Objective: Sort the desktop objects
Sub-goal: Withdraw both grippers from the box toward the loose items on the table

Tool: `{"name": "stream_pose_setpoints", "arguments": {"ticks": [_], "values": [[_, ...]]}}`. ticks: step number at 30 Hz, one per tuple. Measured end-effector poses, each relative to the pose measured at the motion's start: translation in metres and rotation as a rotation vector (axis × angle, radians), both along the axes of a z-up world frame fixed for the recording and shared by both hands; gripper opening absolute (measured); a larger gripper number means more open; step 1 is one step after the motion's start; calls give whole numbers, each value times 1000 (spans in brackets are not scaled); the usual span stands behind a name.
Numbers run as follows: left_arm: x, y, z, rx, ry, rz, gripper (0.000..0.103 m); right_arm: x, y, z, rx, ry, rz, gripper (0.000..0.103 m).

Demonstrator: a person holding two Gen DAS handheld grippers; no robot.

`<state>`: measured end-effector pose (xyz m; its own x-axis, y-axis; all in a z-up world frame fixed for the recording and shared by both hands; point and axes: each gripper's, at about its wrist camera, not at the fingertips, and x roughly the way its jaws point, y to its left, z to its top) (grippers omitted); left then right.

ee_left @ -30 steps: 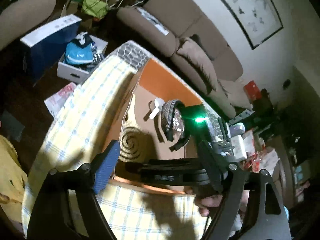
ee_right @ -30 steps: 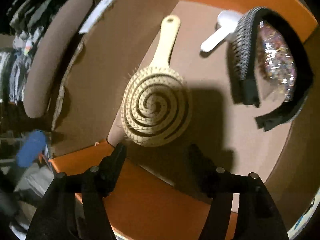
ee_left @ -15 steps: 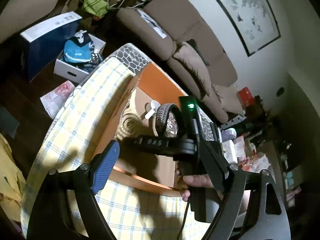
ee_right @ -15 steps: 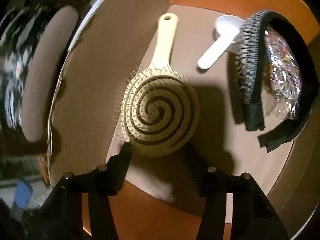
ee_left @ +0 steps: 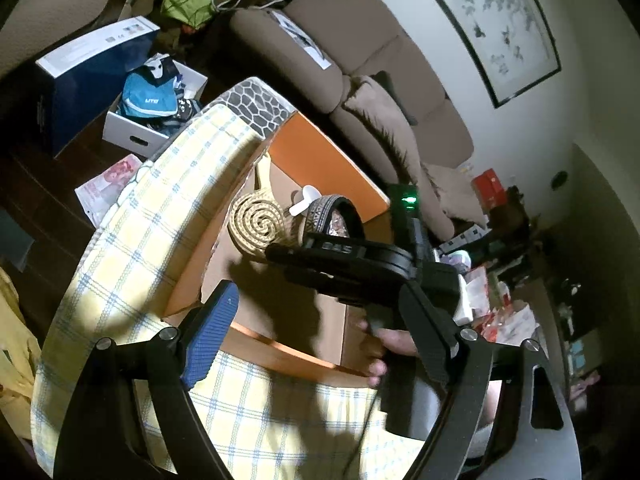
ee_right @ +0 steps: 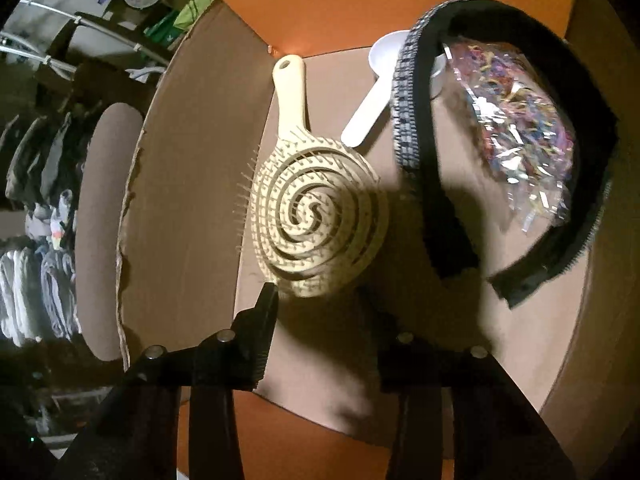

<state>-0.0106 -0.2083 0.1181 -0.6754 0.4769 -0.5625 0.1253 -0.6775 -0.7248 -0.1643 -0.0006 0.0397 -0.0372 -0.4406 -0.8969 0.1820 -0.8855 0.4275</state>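
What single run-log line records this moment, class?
stage: sorting into box | right gripper: open, above hairbrush | left gripper: open, empty | also in box: headband, white scoop

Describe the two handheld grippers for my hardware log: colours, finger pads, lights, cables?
The left gripper has black angular arms with silver bolts and a textured blue pad on one finger. The right gripper is likewise black with silver bolts and a ribbed dark pad; from the left wrist camera its body shows embossed lettering, a green light, a black cable and the person's bare hand.
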Motion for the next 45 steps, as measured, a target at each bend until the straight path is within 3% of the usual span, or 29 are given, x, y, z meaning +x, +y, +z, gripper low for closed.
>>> {"name": "stream_pose_setpoints", "arguments": {"ticks": [3,9,11,12,13,20,25,38,43,45], "values": [[0,3,0,-8,-3,-6,81,4,-7,10,26,39,11,53],[1,10,2,-28,-8,-8,82,20,13,39,53,105,14,61],[2,15,3,-44,-9,-15,89,29,22,50,59,131,19,68],[2,17,4,-52,-6,-19,101,32,22,53,64,141,23,72],[3,21,6,-64,-1,-26,102,36,26,58,72,157,27,76],[3,46,12,-172,-9,-73,102,61,50,77,114,255,38,85],[4,58,16,-249,-11,-84,102,77,67,81,159,318,57,98],[3,63,19,-334,-26,-81,102,86,84,67,284,392,30,99],[-6,45,19,-501,-58,3,102,79,103,49,332,351,-17,98],[-12,32,13,-543,-91,41,102,78,106,41,327,329,-10,91]]}}
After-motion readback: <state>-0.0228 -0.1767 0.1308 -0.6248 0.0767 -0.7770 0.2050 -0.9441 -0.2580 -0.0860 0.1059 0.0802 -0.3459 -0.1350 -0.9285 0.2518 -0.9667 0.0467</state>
